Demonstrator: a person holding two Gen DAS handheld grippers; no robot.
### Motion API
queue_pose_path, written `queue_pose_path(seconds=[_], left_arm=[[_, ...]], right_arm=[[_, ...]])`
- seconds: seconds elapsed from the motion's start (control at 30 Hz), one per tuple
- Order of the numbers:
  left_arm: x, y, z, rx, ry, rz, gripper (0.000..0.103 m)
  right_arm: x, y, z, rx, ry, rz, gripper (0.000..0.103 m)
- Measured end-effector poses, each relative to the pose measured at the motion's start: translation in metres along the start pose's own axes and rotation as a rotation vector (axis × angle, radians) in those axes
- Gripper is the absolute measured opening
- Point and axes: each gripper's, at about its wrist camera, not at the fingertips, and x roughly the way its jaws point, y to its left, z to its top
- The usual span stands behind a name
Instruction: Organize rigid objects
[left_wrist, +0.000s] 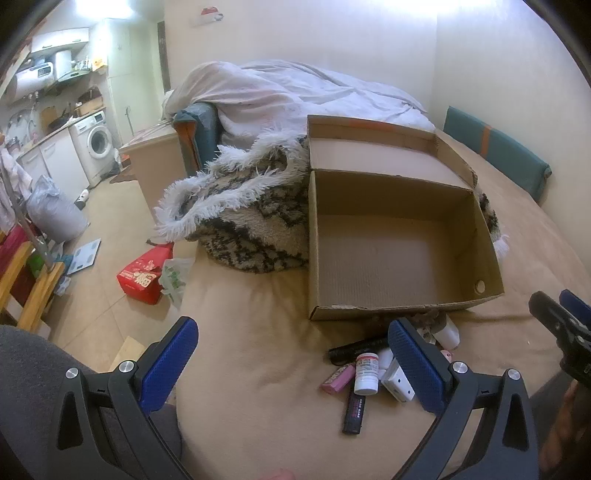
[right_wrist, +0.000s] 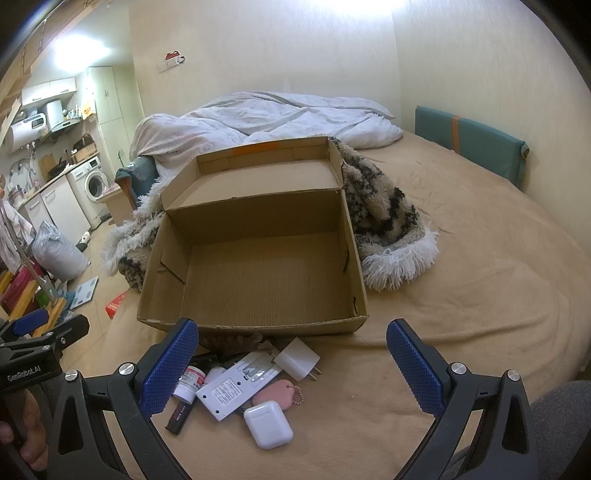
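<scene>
An open, empty cardboard box (left_wrist: 402, 254) (right_wrist: 258, 266) lies on the tan bed. In front of it sits a pile of small items: a white pill bottle (left_wrist: 366, 373) (right_wrist: 189, 384), a black stick (left_wrist: 354, 411) (right_wrist: 180, 416), a black torch (left_wrist: 356, 349), a pink lighter (left_wrist: 338, 378), a white power strip (right_wrist: 236, 384), a white charger plug (right_wrist: 298, 357), a pink keychain (right_wrist: 275, 395) and a white earbud case (right_wrist: 267, 424). My left gripper (left_wrist: 291, 354) is open and empty, left of the pile. My right gripper (right_wrist: 291, 356) is open and empty above the pile.
A shaggy black-and-white blanket (left_wrist: 243, 218) (right_wrist: 384, 221) lies behind and beside the box. A white duvet (right_wrist: 258, 118) is heaped at the back. A teal cushion (right_wrist: 469, 142) leans on the wall. The bed edge drops to a cluttered floor (left_wrist: 110, 280) on the left.
</scene>
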Motion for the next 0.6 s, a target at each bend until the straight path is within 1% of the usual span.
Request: queue_pose_path(seconds=[0.6], left_arm=[[-0.0004, 0.0006, 0.0, -0.001, -0.001, -0.012, 0.103]], right_arm=[[-0.001, -0.0008, 0.002, 0.0, 0.003, -0.001, 0.103]])
